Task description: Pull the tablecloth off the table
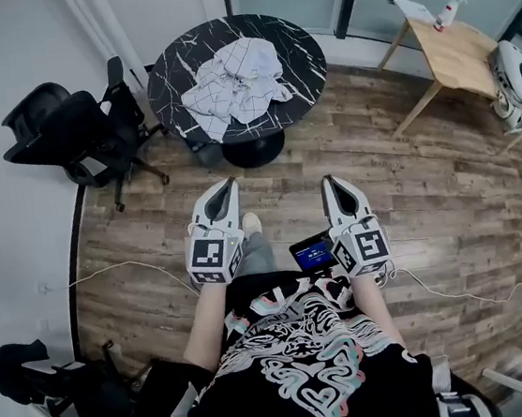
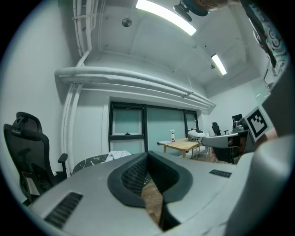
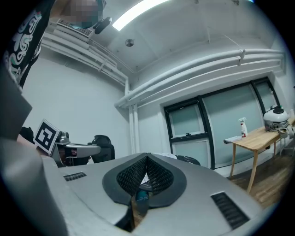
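1. Head view: the tablecloth (image 1: 231, 82) lies crumpled in a heap on the round black table (image 1: 302, 42), spread from its middle toward its near-left edge.
2. The left gripper (image 1: 231, 184) and the right gripper (image 1: 326, 182) are held side by side over the wooden floor (image 1: 430, 201), apart from the table and pointing toward it.
3. Left gripper view: the jaws are pressed together with nothing between them.
4. Right gripper view: the jaws are likewise pressed together and empty.
5. A black office chair (image 1: 72, 132) stands left of the table.
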`<state>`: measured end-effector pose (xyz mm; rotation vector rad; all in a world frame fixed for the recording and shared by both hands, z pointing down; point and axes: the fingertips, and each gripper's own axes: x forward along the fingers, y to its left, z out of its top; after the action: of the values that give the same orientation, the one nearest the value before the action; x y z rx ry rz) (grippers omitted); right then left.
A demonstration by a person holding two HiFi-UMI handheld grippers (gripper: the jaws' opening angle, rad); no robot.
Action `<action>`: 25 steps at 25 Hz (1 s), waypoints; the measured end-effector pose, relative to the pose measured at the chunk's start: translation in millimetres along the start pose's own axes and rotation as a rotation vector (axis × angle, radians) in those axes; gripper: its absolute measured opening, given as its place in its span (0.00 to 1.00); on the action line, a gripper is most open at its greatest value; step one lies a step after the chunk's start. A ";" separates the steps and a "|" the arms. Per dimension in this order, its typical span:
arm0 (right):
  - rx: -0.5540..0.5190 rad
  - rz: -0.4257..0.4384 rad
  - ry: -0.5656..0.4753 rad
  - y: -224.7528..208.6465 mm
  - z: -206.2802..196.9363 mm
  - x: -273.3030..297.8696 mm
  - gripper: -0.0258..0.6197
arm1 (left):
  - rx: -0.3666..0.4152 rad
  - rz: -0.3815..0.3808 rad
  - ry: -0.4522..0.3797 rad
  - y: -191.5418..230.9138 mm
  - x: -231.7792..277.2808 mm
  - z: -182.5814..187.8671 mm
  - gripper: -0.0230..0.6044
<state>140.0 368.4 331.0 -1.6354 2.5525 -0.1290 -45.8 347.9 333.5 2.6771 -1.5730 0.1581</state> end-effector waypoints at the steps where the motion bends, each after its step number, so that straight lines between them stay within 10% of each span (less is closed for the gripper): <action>1: -0.001 0.000 0.003 -1.8 -1.0 2.8 0.07 | 0.001 0.000 0.000 1.2 3.5 -0.1 0.07; 25: -0.023 -0.037 0.108 -70.2 -24.9 192.9 0.07 | -0.038 -0.014 0.036 124.8 182.0 -0.6 0.07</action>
<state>119.7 164.1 356.1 -1.7307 2.6115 -0.1976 -66.9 128.8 350.1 2.6407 -1.5317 0.1735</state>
